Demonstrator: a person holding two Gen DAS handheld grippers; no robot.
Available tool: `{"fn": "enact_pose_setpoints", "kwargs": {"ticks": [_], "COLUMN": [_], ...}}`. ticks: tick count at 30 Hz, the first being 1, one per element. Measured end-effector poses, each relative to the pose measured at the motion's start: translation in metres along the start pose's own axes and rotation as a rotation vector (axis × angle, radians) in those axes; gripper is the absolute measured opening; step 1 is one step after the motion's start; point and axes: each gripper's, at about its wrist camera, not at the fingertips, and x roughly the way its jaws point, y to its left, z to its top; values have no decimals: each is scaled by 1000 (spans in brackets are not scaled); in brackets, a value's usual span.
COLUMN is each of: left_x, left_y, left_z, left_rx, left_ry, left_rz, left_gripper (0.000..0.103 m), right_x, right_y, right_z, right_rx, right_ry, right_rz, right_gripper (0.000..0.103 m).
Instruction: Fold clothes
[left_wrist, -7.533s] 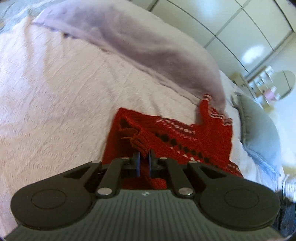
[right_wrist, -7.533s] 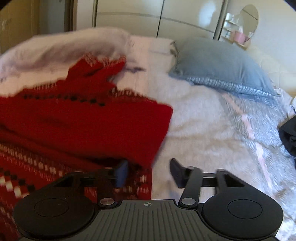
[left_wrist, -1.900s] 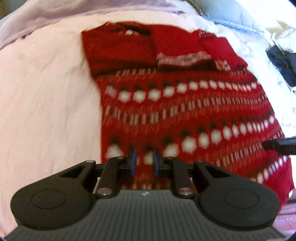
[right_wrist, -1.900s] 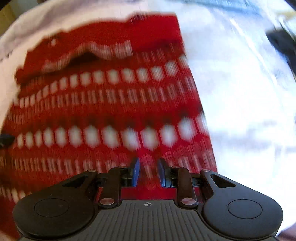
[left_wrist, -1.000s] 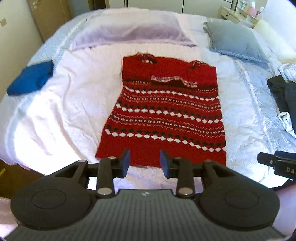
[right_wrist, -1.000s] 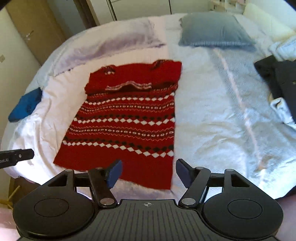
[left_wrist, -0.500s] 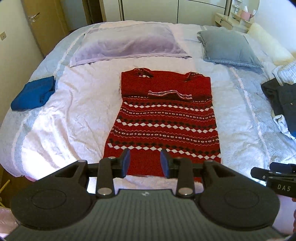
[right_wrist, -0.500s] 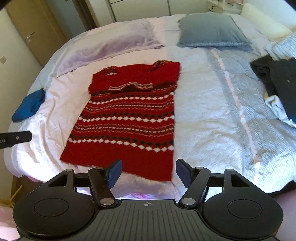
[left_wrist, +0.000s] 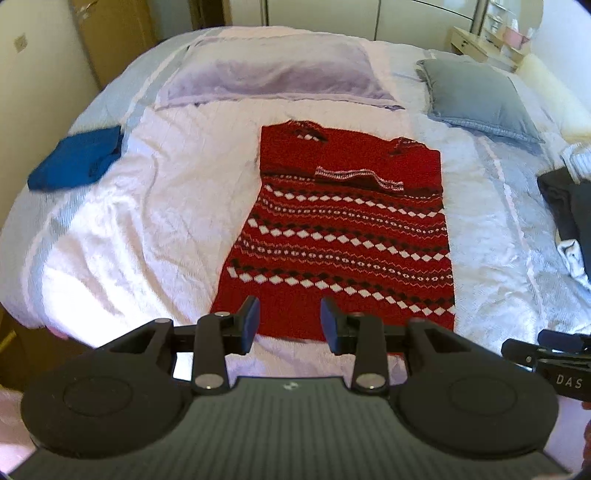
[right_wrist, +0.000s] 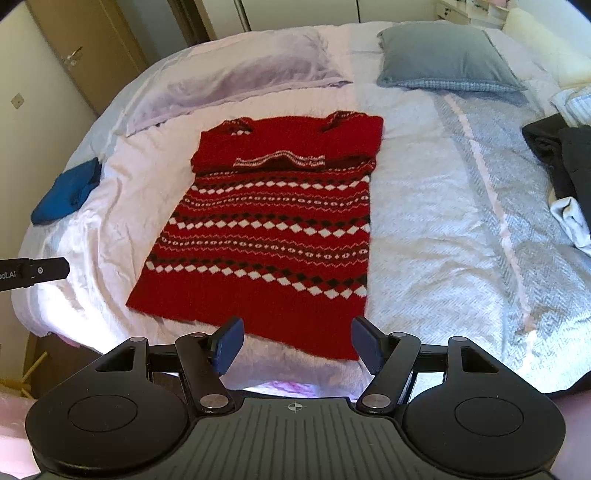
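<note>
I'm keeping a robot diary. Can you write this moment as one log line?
left gripper: open, empty | right gripper: open, empty | red sweater: flat on bed, sleeves folded in

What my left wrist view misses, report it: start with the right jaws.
Observer: The right gripper has its jaws wide open, with nothing between them.
Operator: Place it against the sweater.
Observer: It hangs at the foot of the bed. The near right hem corner of the sweater shows just in front of its jaws, ungripped.
Operator: Give me the door.
Observer: The door, left of the bed, has a handle that lies outside your frame.
</note>
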Motion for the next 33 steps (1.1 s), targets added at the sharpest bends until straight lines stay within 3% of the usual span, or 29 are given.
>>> {"fn": "enact_pose_setpoints", "kwargs": {"ticks": [7,11,17,20,23,27,33], "left_x": [32,63,145,186,227,278,289], "left_y": [50,81,119,138,157,188,214], "left_z": [-20,-24,-18,-15,-12,-16,-39], "left_rx": [-132,-140,-108,-92,-76,-127,-153], "left_ry": [61,73,38,19,1,27,-62], "left_rz": [-40,-39,-142,-195,-248,-400,-603], "left_gripper": [34,34,33,32,33,32,33], "right_x": [28,54,105,135,157,185,186], "right_y": [-28,-50,-80,-102,-129,-160,-173], "right_z": [-20,-26,-30,-37,-47,-65,-102], "right_rx": [64,133,235,333,464,557,550], "right_ry": [59,90,49,2,-99,-199,-355], "right_rz": [20,11,5,68,163,248,329], "right_gripper": [68,68,68,68,68,68,68]}}
